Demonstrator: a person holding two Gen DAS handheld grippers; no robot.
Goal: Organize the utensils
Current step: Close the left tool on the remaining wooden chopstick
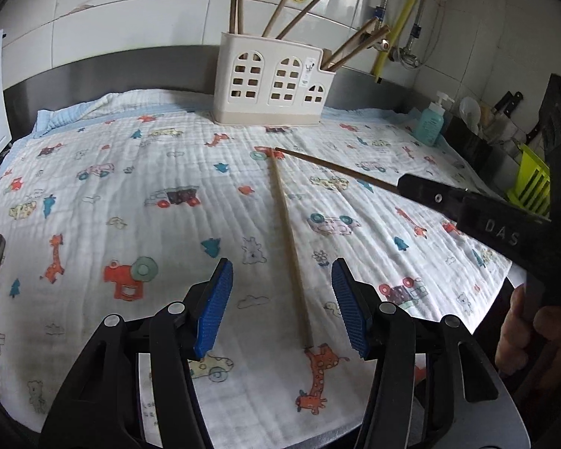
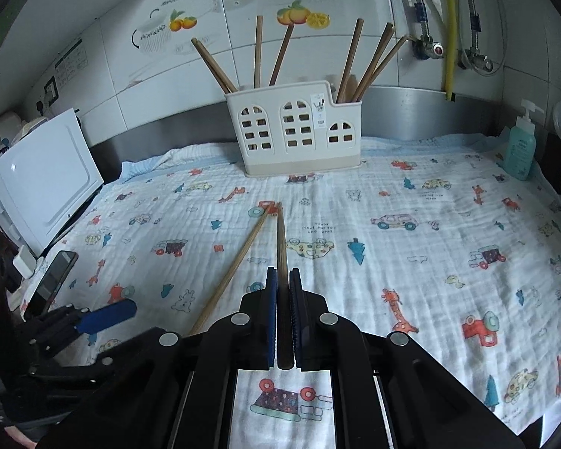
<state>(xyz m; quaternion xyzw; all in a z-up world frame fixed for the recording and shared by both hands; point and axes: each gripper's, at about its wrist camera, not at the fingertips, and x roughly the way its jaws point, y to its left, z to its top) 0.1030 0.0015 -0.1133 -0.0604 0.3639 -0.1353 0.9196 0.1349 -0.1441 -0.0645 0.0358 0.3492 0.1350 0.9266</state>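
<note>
A white house-shaped utensil holder stands at the back of the cloth with several wooden chopsticks in it. A light chopstick lies on the cloth. My left gripper is open, its blue pads on either side of that chopstick's near half, just above it. My right gripper is shut on a dark chopstick that points toward the holder; it also shows in the left wrist view, where the right gripper comes in from the right.
A patterned cloth covers the counter. A teal soap bottle stands at the back right. A phone and a white appliance are on the left. Knives and a green rack sit at the right.
</note>
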